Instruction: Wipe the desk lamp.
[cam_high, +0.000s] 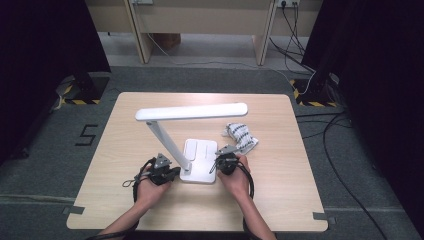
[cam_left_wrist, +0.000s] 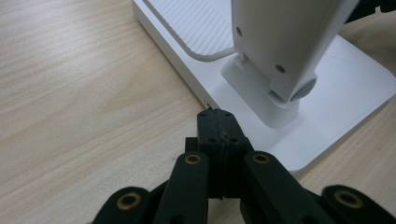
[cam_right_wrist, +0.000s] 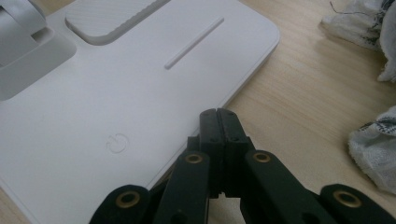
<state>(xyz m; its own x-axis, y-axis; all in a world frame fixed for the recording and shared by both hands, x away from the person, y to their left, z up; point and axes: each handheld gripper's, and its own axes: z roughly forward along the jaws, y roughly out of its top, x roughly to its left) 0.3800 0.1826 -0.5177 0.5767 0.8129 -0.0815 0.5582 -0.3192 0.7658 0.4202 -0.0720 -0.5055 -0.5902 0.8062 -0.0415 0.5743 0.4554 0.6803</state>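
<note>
I note the white desk lamp (cam_high: 200, 161) at frame centre on the table (cam_high: 125, 130). My left gripper (cam_left_wrist: 216, 112) and right gripper (cam_right_wrist: 219, 111) are both clenched empty, tips at its base edges.

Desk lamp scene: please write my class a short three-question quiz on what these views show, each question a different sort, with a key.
1. True or false: both tongs, the left tongs and the right tongs, have their jaws shut with nothing between them.
2. Multiple choice: the cloth lies (A) under the lamp base, (B) on the table beside the base, toward the person's right, (C) over the lamp head.
3. Fill in: in the right gripper view, the round mark pressed into the base next to the tongs is a ______ symbol.

Key: 1 true; 2 B; 3 power.
</note>
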